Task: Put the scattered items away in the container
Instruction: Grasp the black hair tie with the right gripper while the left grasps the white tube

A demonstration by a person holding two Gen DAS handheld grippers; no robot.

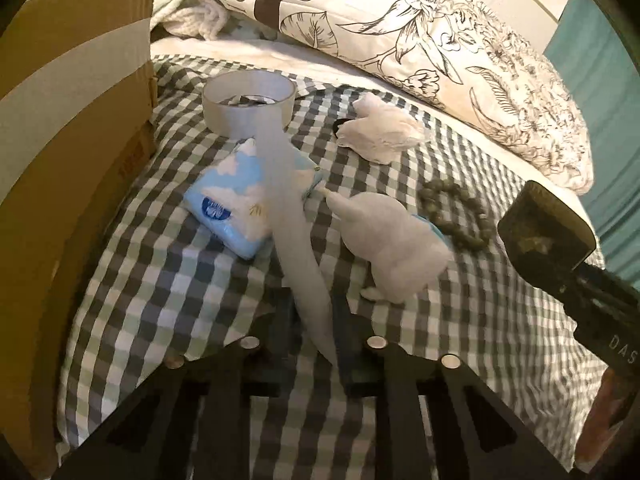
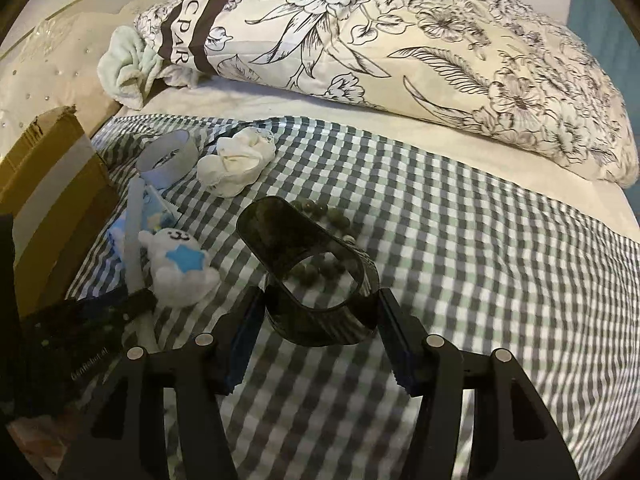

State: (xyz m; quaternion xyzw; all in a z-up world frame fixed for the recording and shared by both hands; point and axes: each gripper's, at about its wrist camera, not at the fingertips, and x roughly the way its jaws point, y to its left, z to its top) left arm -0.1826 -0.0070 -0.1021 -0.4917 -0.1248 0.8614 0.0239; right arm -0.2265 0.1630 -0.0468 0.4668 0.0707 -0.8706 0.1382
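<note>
Keeping both grips firm is the main thing now, I think, because each gripper already carries one item and the cardboard box [image 1: 72,128] stands open at the left edge of the bed [image 1: 500,320].

The left gripper [image 1: 316,320] is pressed together on the near end of a long pale strip [image 1: 288,208]. The strip is thin, flat and half transparent, so it may bend or swing. I would move it slowly, tip first over the box wall, and open only when most of it is inside.

The right gripper [image 2: 320,308] pinches a dark plastic holder [image 2: 280,236] by its two sides, above the checked sheet. The holder is a smooth, smoky oval ring with a raised tongue. Such hard, glossy plastic can slip, so no twisting on the way.

Not yet tidied, near the left edge: a glossy tape roll [image 1: 248,100], a soft tissue pack [image 1: 236,208] and a fluffy white plush toy [image 1: 392,240]. Toward the middle lie a crumpled white cloth [image 1: 380,132] and a bead bracelet [image 1: 456,212] of small round beads.
</note>
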